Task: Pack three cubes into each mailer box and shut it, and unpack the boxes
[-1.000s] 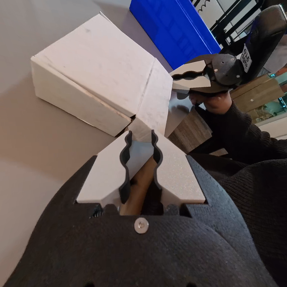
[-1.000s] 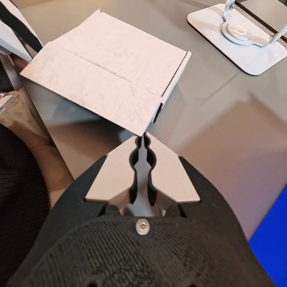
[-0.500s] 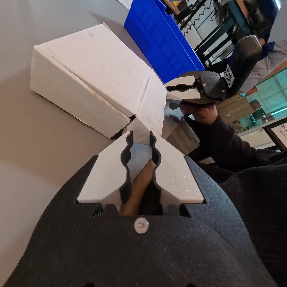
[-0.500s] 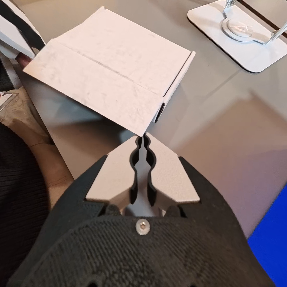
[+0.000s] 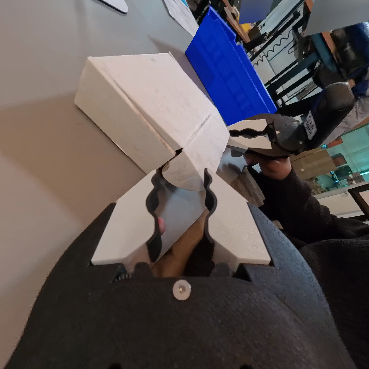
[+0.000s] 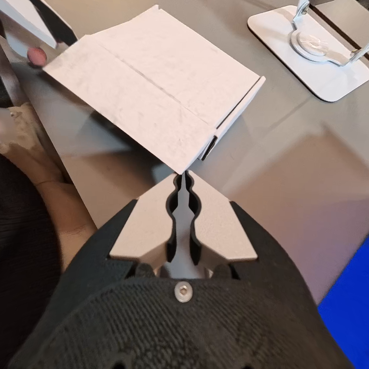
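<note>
I cannot see inside the white cardboard mailer box [image 5: 147, 103]: its lid is down over the body, and only the front flap [image 5: 201, 151] sticks out past the box's near edge, off the grey table [image 5: 40, 159]. No cubes show in either view, and whether any lie inside I cannot tell. The box sits near the table's front edge, with a blue plastic bin [image 5: 229, 79] just behind it, cut off at the frame in my right wrist view [image 6: 351, 283].

My left gripper [image 5: 180, 180] is spread, its wavy black pads [image 5: 209, 199] standing apart with one corner of the flap between the tips; the pads do not press on it. A blurred pinkish spot shows low between the fingers and I cannot make out what it is.

My right gripper [image 6: 182, 174] has its fingers nearly pressed together, a thin slit between the tips, which sit right at the other corner of the flap [image 6: 139, 111]. Whether the card is actually nipped there is too fine to tell. From the left wrist view the same gripper [image 5: 231, 133] meets the flap edge, held by my hand [image 5: 271, 163] in a black knitted sleeve.

A small white label [image 5: 310, 127] on the right gripper's body bears writing. A white monitor stand base [image 6: 311, 54] lies beyond the box, its top cut off. The background is blurred, with mosaic patches.
</note>
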Tool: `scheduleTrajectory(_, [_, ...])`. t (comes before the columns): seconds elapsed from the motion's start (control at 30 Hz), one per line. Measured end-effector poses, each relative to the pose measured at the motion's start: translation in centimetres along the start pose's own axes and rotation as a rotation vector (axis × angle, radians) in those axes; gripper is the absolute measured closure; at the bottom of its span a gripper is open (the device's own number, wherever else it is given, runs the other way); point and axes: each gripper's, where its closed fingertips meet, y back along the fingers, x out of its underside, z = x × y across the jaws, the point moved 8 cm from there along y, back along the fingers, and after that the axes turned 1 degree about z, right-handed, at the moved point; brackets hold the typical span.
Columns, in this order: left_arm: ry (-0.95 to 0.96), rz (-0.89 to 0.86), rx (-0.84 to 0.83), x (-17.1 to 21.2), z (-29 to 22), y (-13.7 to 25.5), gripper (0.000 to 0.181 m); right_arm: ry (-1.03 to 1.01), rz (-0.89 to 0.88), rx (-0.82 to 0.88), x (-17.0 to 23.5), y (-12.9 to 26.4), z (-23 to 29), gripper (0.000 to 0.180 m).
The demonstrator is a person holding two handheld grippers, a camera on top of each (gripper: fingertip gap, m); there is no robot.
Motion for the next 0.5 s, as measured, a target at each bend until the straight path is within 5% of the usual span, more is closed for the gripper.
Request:
scheduleTrajectory(0.03, [0.002, -0.006, 0.016, -0.1, -0.3, 0.0, 0.138, 0.008, 0.002, 0.005, 0.0, 0.0, 0.0, 0.178])
scheduleTrajectory(0.27, [-0.011, 0.068, -0.012, 0.5, -1.0, -0.6, 0.114, -0.001, -0.005, -0.004, 0.0, 0.0, 0.1, 0.178])
scheduleTrajectory(0.5, [0.002, 0.043, 0.033, 0.7, -1.3, -1.1, 0.124, 0.003, -0.004, -0.015, 0.0, -0.1, 0.2, 0.178])
